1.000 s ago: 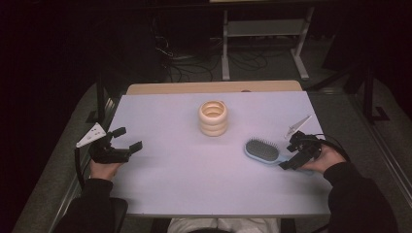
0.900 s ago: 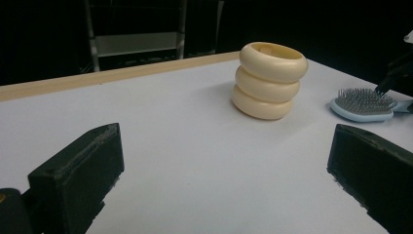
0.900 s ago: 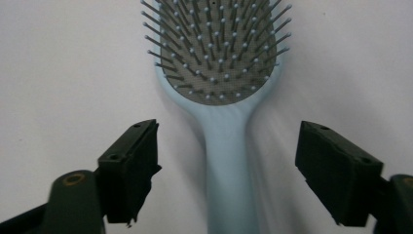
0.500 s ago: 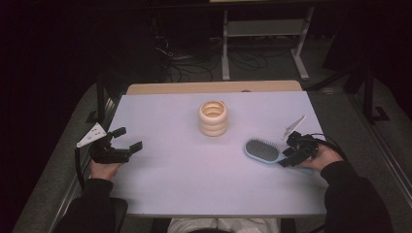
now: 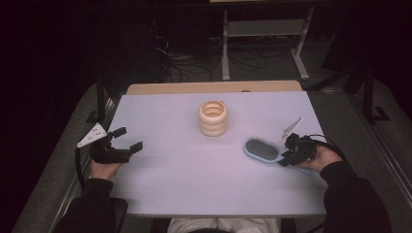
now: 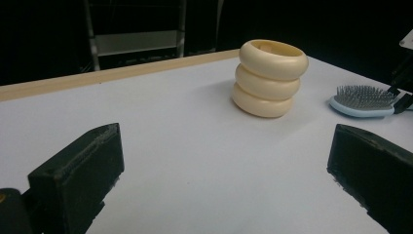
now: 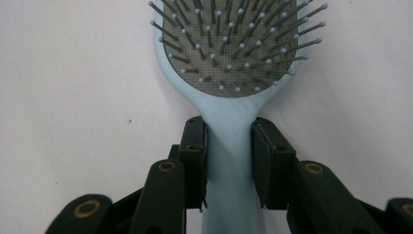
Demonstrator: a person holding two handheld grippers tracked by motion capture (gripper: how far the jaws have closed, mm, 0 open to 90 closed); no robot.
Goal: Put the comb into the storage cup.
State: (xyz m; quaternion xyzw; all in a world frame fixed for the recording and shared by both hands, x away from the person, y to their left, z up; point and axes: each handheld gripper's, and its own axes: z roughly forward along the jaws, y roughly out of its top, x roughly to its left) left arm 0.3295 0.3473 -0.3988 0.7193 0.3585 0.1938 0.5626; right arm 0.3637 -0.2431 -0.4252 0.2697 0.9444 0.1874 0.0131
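Note:
A light blue hairbrush (image 5: 262,149) lies bristles up on the right side of the white table (image 5: 194,184). My right gripper (image 5: 287,154) has just been closing its jaws, and the pads now press both sides of the brush's handle (image 7: 229,170). In the right gripper view the bristle head (image 7: 234,44) points away from the right gripper (image 7: 229,141). A cream cup of three stacked rings (image 5: 213,118) stands upright at the table's middle back. My left gripper (image 5: 128,138) rests at the left edge, open, with nothing between its jaws, and faces the cup (image 6: 270,78).
A wooden strip (image 5: 214,87) borders the table's far edge. Beyond it are a metal rack (image 5: 262,29) and cables on a dark floor. White tabletop lies between the two grippers and in front of the cup.
The right gripper's jaws have closed in on the brush's handle. Both hands and the brush have stayed in place.

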